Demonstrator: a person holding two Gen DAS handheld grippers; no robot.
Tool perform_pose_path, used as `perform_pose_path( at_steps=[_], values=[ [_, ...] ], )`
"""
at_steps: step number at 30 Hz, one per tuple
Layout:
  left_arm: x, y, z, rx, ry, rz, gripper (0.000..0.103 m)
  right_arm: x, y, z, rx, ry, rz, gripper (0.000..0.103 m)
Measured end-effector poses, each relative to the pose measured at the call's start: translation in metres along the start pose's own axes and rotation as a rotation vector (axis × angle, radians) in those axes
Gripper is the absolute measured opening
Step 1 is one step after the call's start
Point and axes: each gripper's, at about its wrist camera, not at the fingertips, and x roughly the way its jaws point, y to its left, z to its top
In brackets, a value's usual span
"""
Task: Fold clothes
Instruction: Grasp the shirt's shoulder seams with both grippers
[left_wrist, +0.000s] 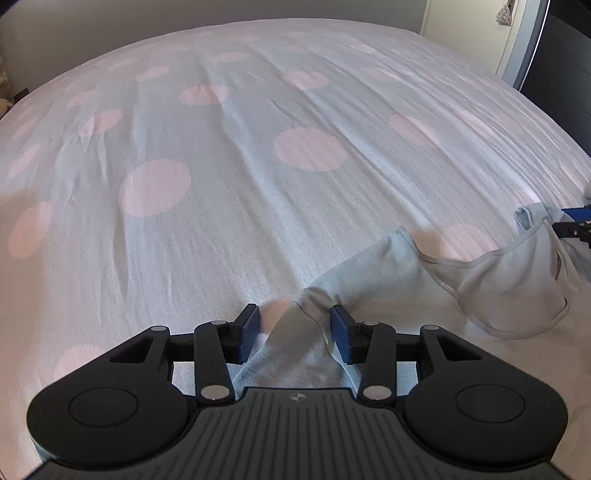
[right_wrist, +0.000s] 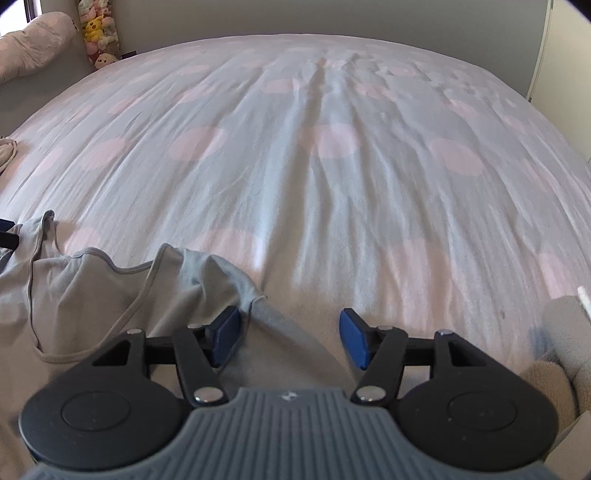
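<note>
A bedspread (right_wrist: 332, 177) with pink dots covers the bed, with plush toys (right_wrist: 99, 33) stacked beyond its far-left corner.

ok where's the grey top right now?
The grey top lies on the polka-dot bedspread at its near edge, spread between the left gripper and the right gripper, each open around a shoulder.

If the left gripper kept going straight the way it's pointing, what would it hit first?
Most likely the bunched grey garment lying between the open left gripper jaws, then the spotted bedspread beneath it; depth is hard to judge.
</note>
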Motion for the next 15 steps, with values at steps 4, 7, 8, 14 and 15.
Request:
perform_pose_path(
  at_steps=[4, 7, 8, 14, 15],
  values=[
    [-0.005, -0.008, -0.001, -0.014, -0.007, 0.008, 0.015, -0.005, 0.011, -0.006, -0.016, 0.003, 0.035, 0.033],
    [-0.010, -0.012, -0.001, -0.033, -0.010, 0.005, 0.008, -0.013, 0.020, -0.005, -0.036, 0.009, 0.037, 0.009],
    [-0.014, -0.012, -0.001, -0.043, -0.015, 0.010, 0.008, -0.018, 0.022, -0.004, -0.040, 0.000, 0.024, 0.006],
    [-0.075, -0.003, 0.011, -0.077, -0.134, 0.055, 0.008, -0.074, 0.023, 0.007, -0.037, -0.113, -0.052, 0.005],
    [-0.089, -0.001, 0.014, -0.085, -0.162, 0.062, 0.008, -0.087, 0.023, 0.011, -0.040, -0.139, -0.060, 0.005]
  ],
)
